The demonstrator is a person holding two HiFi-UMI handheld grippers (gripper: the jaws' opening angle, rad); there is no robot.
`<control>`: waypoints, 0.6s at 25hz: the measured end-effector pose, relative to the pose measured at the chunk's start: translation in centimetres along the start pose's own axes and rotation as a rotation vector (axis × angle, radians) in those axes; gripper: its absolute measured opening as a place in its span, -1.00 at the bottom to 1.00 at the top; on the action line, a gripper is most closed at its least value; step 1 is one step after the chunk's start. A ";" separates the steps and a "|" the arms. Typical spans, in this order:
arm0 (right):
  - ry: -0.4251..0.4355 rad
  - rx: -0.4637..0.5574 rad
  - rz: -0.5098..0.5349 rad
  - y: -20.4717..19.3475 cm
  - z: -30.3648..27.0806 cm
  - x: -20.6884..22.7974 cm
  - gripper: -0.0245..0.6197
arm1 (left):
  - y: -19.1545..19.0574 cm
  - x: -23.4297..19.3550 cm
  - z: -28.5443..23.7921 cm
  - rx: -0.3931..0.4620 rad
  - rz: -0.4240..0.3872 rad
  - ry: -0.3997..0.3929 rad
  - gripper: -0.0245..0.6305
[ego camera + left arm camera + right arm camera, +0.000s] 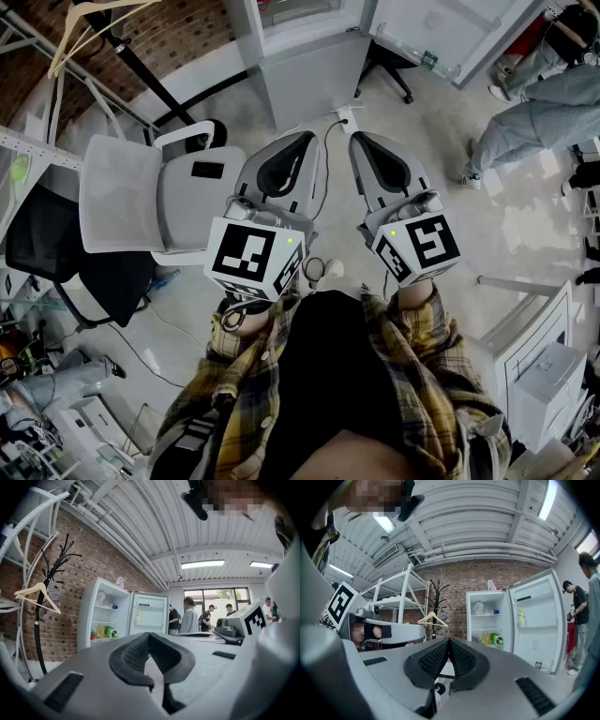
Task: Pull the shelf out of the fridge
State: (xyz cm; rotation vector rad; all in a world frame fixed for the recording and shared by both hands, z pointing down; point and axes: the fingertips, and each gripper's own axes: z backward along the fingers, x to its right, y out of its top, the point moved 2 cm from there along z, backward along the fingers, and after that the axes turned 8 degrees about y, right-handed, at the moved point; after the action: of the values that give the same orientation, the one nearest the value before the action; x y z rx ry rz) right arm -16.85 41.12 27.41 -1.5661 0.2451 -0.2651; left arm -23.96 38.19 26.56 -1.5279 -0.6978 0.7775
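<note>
A white mesh chair [150, 192] stands just beside the left gripper [307, 139], on its left. Farther ahead on that side a black coat rack [49, 578] with a wooden hanger [37, 595] stands against the brick wall. The left gripper is held level with its jaws pressed together and nothing between them. Its ribbed pads [136, 651] meet in a point that aims at the fridge [101, 616], which stands well apart from it, ahead and slightly left. The right gripper [361, 139] sits just beside the left one, roughly parallel and also level. Its jaws are likewise closed on nothing. From it the fridge lies ahead and a little to the right, out of reach of either gripper. The fridge is open. A white shelf [486, 614] crosses its inside in place, and yellow and green bottles [493, 639] stand on the level below. Its door [534, 620] is swung wide to the right of the right gripper's line. Farther right, beyond the door, several people [534, 112] stand on the pale floor [450, 216], well away from both grippers.
</note>
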 end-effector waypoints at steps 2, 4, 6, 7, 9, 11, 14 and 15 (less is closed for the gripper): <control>0.000 0.002 0.005 0.2 0.0 0.3 -0.87 | 0.1 0.2 -0.4 0.001 0.000 0.000 -0.92; -0.001 0.004 0.009 0.4 0.1 0.8 -0.87 | 0.1 0.3 -0.8 0.001 0.001 0.000 -0.92; -0.008 0.009 0.012 0.6 0.1 1.2 -0.87 | 0.2 0.4 -1.2 0.003 -0.001 0.001 -0.92; -0.012 0.013 0.013 0.7 0.2 1.5 -0.87 | 0.2 0.4 -1.4 0.004 -0.002 0.002 -0.92; -0.018 0.021 0.013 0.9 0.4 1.9 -0.87 | 0.4 0.5 -1.7 0.009 0.000 0.005 -0.92; -0.017 0.023 0.014 0.9 0.8 2.3 -0.87 | 0.4 0.9 -2.0 0.014 0.003 0.008 -0.92; -0.013 0.024 0.014 0.8 1.6 2.6 -0.87 | 0.2 1.6 -2.1 0.013 0.004 0.015 -0.92; -0.012 0.026 0.013 0.7 1.9 2.7 -0.87 | 0.1 1.9 -2.1 0.012 0.005 0.017 -0.92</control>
State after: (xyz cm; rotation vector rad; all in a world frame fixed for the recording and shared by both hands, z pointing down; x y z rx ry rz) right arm -13.69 42.09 26.76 -1.5391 0.2415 -0.2480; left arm -21.18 38.50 26.39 -1.5245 -0.6757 0.7703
